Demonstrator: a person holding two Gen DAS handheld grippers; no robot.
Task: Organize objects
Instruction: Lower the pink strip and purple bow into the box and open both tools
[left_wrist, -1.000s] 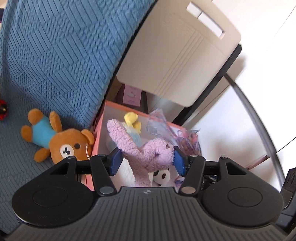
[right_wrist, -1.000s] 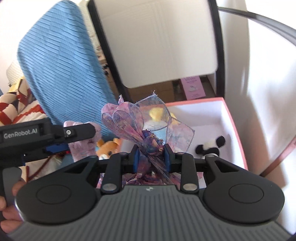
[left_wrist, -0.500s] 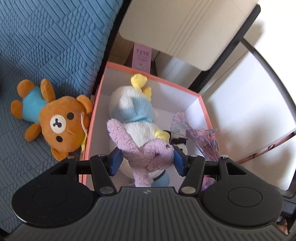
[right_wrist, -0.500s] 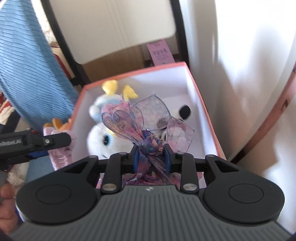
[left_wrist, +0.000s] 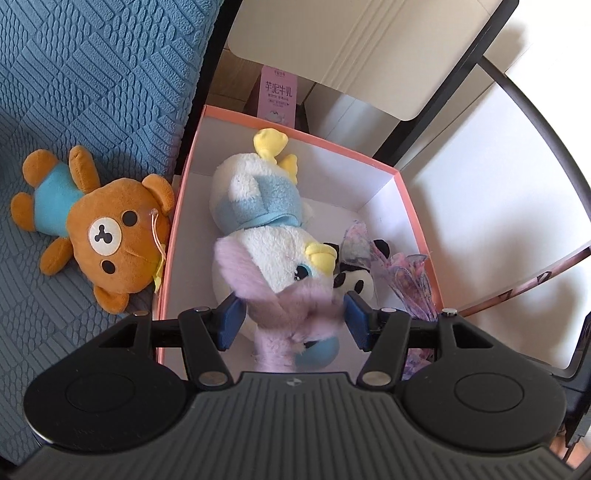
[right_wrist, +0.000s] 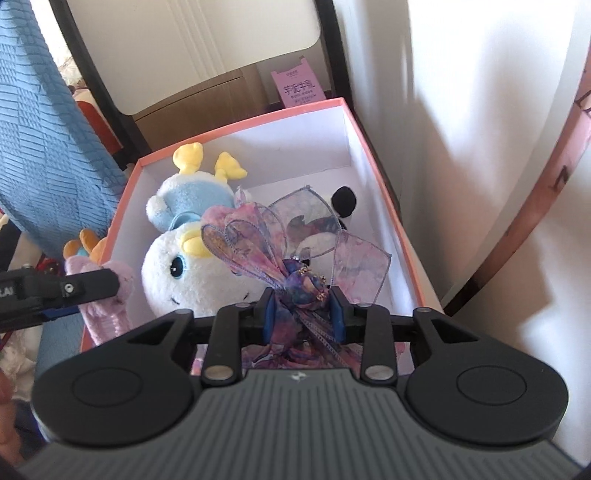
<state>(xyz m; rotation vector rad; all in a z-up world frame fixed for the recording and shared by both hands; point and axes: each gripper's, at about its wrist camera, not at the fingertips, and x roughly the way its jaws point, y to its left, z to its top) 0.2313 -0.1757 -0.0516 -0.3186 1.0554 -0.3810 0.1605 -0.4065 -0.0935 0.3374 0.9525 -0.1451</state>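
My left gripper (left_wrist: 291, 319) is shut on a purple plush (left_wrist: 288, 314), which looks blurred, low over the near end of a pink-rimmed white box (left_wrist: 417, 229). A white and blue duck plush (left_wrist: 258, 221) and a small panda (left_wrist: 354, 284) lie inside the box. My right gripper (right_wrist: 303, 314) hangs over the box's near right side. Its jaws are opening, and the knot of a purple ribbon bow (right_wrist: 295, 251) is still between the pads. The left gripper's finger (right_wrist: 74, 291) and the purple plush (right_wrist: 110, 295) show at the left in the right wrist view.
A brown bear in a blue shirt (left_wrist: 110, 236) lies on the blue textured cover (left_wrist: 92, 74) left of the box. A purple carton (left_wrist: 279, 92) stands behind the box under a beige panel (left_wrist: 351, 48). A white wall (right_wrist: 461, 147) rises to the right.
Both grippers have sunk toward the box, which now fills the views. The right jaws stand slightly wider around the bow's knot. The purple plush now looks blurred.
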